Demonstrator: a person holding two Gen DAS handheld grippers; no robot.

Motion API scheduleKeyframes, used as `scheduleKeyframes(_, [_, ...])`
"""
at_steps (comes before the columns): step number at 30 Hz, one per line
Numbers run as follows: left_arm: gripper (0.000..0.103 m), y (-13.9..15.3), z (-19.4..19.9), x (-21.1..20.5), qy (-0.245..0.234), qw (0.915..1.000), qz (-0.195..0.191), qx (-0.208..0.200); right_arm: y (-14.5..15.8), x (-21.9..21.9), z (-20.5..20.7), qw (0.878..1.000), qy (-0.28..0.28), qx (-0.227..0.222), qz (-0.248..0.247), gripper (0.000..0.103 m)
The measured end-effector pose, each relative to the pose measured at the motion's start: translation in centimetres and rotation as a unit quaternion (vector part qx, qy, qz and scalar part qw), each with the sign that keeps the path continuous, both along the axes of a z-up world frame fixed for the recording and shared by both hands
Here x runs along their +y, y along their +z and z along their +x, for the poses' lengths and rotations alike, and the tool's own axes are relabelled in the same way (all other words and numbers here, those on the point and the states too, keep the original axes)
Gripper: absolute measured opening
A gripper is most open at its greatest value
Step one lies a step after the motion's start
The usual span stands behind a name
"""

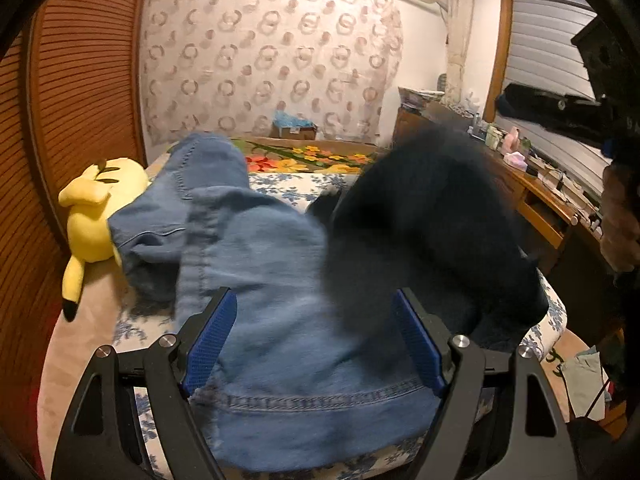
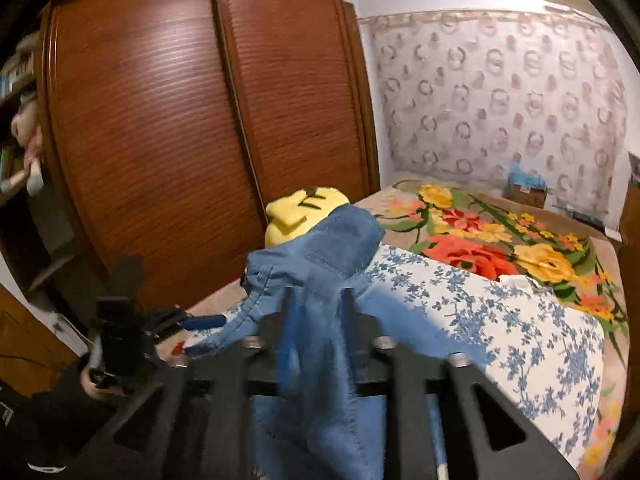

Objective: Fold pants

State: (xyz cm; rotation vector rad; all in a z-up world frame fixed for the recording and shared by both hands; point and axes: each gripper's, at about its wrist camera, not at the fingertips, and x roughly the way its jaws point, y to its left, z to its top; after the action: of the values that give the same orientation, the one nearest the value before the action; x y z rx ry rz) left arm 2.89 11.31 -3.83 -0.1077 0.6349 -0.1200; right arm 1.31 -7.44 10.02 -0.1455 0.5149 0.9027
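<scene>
Blue denim pants [image 1: 260,280] lie rumpled on the bed, one part raised toward the back. My left gripper [image 1: 312,336] is open, its blue pads [image 1: 212,340] on either side of the hem end of the denim. In the right wrist view my right gripper [image 2: 316,320] is shut on a bunched fold of the pants [image 2: 320,256] and holds it up above the bed. The left gripper [image 2: 160,328] shows at the lower left there. A dark blurred garment [image 1: 432,232] lies beside the denim.
The bed has a blue floral sheet [image 2: 500,320] and a bright flower blanket [image 2: 480,240]. A yellow plush toy [image 1: 96,208] lies at the bed's left edge by a wooden wardrobe [image 2: 180,120]. A cluttered desk [image 1: 540,184] stands at the right.
</scene>
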Motion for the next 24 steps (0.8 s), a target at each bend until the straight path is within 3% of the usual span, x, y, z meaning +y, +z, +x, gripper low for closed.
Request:
scheduleKeyframes(9, [0.081, -2.0, 0.6, 0.2, 0.001, 0.9997, -0.019, 0.014, 0.0, 2.0, 4.5, 0.998, -0.032, 0.003, -0.047, 0.032])
scheduleKeyframes(11, [0.081, -2.4, 0.9, -0.2, -0.007, 0.9996, -0.021, 0.015, -0.6, 3.0, 5.3, 0.998, -0.031, 0.004, -0.059, 0.038])
scheduleKeyframes(17, [0.054, -3.7, 2.2, -1.5, -0.027, 0.9989, -0.008, 0.038, -2.7, 6.6, 8.1, 0.995, -0.024, 0.030, -0.087, 0.042])
scheduleKeyframes(24, [0.048, -4.7, 2.5, -1.8, -0.035, 0.9980, 0.001, 0.053, -5.0, 10.0, 10.5, 0.991, -0.004, 0.070, -0.117, 0.043])
